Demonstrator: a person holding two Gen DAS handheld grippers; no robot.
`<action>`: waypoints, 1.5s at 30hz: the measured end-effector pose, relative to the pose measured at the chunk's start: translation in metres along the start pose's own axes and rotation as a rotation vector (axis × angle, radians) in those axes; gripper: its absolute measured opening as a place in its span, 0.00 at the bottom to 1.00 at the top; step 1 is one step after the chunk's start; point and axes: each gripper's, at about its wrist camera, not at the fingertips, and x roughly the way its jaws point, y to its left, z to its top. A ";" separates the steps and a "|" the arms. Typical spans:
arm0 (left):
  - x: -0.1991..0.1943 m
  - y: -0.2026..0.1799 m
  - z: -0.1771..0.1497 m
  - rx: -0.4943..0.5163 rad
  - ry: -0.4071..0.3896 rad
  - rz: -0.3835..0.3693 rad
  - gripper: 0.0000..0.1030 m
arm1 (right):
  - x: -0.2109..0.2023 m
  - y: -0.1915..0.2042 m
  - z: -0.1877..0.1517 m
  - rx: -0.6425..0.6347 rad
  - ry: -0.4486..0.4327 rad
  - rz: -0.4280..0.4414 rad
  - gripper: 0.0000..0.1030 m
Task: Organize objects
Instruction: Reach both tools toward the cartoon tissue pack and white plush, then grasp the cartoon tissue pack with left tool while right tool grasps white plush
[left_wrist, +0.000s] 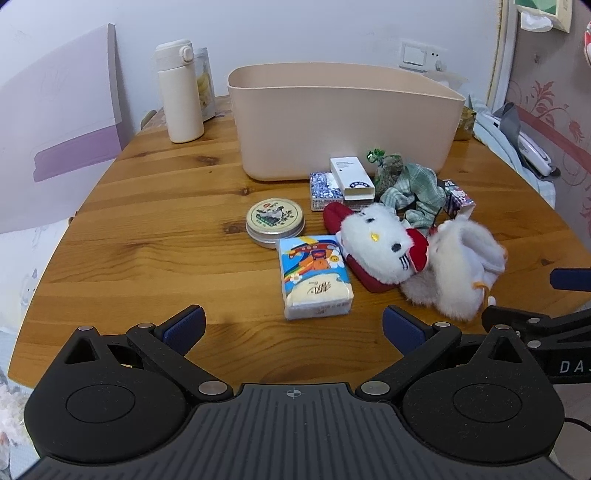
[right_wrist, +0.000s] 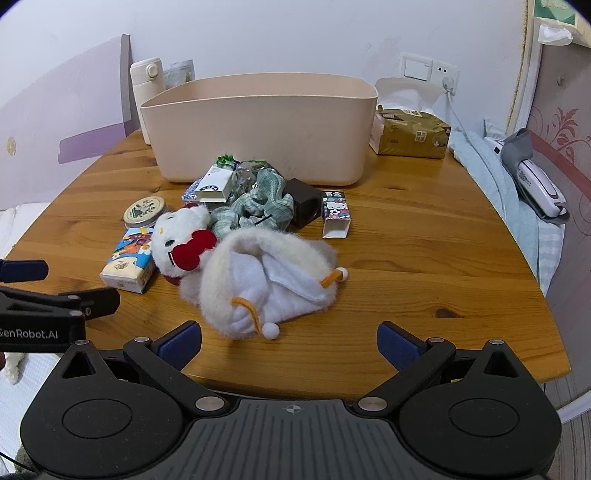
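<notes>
- Left gripper (left_wrist: 293, 326): jaws spread wide, holding nothing, poised above the near edge of the wooden table (left_wrist: 155, 229).
- Right gripper (right_wrist: 289, 341): jaws likewise wide and empty, just short of the white fluffy pouch (right_wrist: 269, 273).
- Beige bin (left_wrist: 343, 122): upright at the far side of the table.
- Clutter in front of the bin: round tin (left_wrist: 275, 220), tissue pack (left_wrist: 314, 280), white cat plush (left_wrist: 380, 243) touching the pouch, green checked cloth (right_wrist: 258, 203), small carton (right_wrist: 335, 214).
- Cream flask (left_wrist: 179, 92): left of the bin.
</notes>
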 end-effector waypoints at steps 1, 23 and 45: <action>0.002 0.000 0.001 0.001 -0.001 0.001 1.00 | 0.001 0.000 0.000 -0.001 0.001 -0.002 1.00; 0.047 0.003 0.015 0.005 0.057 -0.012 1.00 | 0.047 0.004 0.015 -0.013 0.049 0.051 0.97; 0.060 0.007 0.025 0.035 0.054 -0.062 0.64 | 0.072 0.004 0.035 -0.055 0.034 0.042 0.75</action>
